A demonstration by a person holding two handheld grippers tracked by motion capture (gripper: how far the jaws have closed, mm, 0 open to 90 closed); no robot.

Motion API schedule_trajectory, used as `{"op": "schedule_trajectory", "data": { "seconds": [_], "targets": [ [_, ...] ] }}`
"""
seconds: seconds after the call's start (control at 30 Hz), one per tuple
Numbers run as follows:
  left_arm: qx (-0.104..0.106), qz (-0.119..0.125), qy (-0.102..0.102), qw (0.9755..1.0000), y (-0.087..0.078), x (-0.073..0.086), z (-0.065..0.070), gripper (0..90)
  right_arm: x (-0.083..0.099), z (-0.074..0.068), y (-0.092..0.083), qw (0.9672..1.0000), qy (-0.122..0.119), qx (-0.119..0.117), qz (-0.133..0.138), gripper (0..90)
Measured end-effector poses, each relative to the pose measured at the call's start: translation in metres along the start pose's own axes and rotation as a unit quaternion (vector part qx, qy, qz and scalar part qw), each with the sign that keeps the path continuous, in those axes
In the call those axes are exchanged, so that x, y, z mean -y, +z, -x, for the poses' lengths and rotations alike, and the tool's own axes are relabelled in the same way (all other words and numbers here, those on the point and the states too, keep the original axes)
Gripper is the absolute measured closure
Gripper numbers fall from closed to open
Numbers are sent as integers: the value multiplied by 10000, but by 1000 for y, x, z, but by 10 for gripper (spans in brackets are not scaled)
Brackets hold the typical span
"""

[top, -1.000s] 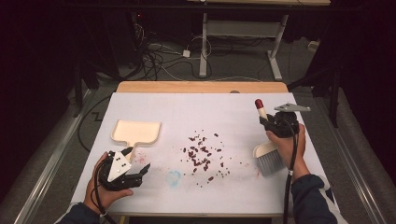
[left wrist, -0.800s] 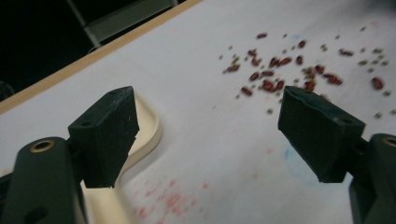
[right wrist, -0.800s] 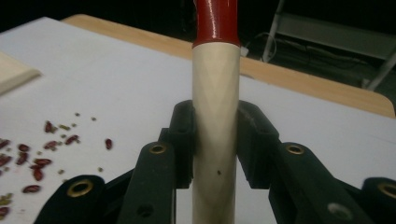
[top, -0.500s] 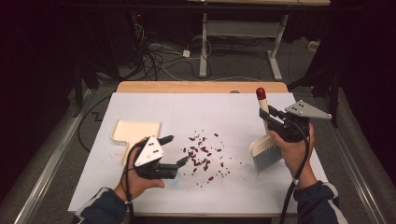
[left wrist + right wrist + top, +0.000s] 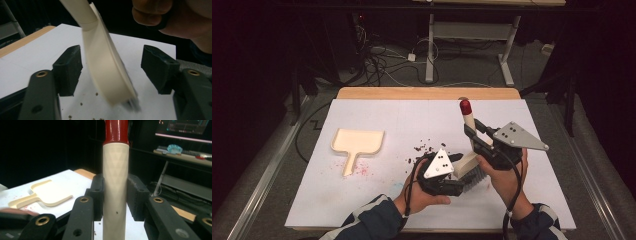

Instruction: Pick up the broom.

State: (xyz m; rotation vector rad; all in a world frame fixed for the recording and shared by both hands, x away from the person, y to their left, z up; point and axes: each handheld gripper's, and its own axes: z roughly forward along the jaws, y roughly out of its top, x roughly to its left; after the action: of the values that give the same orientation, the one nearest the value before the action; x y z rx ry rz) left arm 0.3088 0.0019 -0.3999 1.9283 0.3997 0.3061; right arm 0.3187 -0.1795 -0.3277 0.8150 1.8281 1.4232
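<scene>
While the right gripper (image 5: 115, 195) clamps the brush (image 5: 115, 185) by its cream handle just below the red tip, the left gripper (image 5: 111, 72) has its jaws half spread, just been closing, either side of the brush head without pressing it. Dark crumbs (image 5: 424, 148) lie on the white table (image 5: 377, 200) beneath; the dustpan (image 5: 357, 142) sits well apart.

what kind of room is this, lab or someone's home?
Likely a lab or data-collection workspace: a paper-covered table, loose cables across the floor behind it, an adjustable desk frame, and a monitor on a neighbouring desk.
</scene>
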Motion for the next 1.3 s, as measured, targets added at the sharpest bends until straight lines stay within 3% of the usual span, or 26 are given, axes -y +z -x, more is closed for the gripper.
{"op": "schedule_trajectory", "data": {
  "seconds": [0.2,0.47,0.57,0.7,0.77,0.87,0.9,0.93,0.97,1.03,1.1,1.27,1.3],
  "targets": [
    [-4,16,-132,9999,-1,7,-6,491,1,-14,-2,9998,-102,-176,4,699],
    [-108,-14,-131,9999,-6,9,-10,546,3,-18,-2,9998,-127,-165,21,698],
    [-203,-142,-123,9996,-8,10,-15,590,2,-19,-4,9998,-163,-124,72,697],
    [-104,-274,-70,9995,-15,10,-23,624,1,-17,-7,9996,-133,-246,71,691],
    [-21,-452,44,9990,-26,13,-31,637,1,-13,-9,9981,-160,-586,45,673],
    [67,-583,191,9981,-34,15,-35,655,-2,-8,-11,9940,-407,-1010,-124,562],
    [158,-731,387,9964,-42,18,-37,659,-2,-6,-12,9918,-509,-1151,-200,527],
    [158,-731,387,9964,-42,18,-37,659,-2,-3,-12,9885,-607,-1348,-310,496],
    [242,-890,585,9940,-49,22,-37,659,-2,0,-13,9843,-727,-1556,-414,469],
    [295,-967,665,9926,-53,25,-37,659,2,2,-13,9725,-1019,-1989,-654,469],
    [392,-1140,771,9897,-63,33,-35,659,9,0,-12,9616,-1311,-2229,-922,446],
    [537,-1193,855,9877,-74,41,-34,659,32,-12,4,9337,-1620,-2796,-1544,399],
    [606,-1163,865,9876,-76,42,-34,659,36,-15,8,9295,-1677,-2853,-1626,394]
  ]
}}
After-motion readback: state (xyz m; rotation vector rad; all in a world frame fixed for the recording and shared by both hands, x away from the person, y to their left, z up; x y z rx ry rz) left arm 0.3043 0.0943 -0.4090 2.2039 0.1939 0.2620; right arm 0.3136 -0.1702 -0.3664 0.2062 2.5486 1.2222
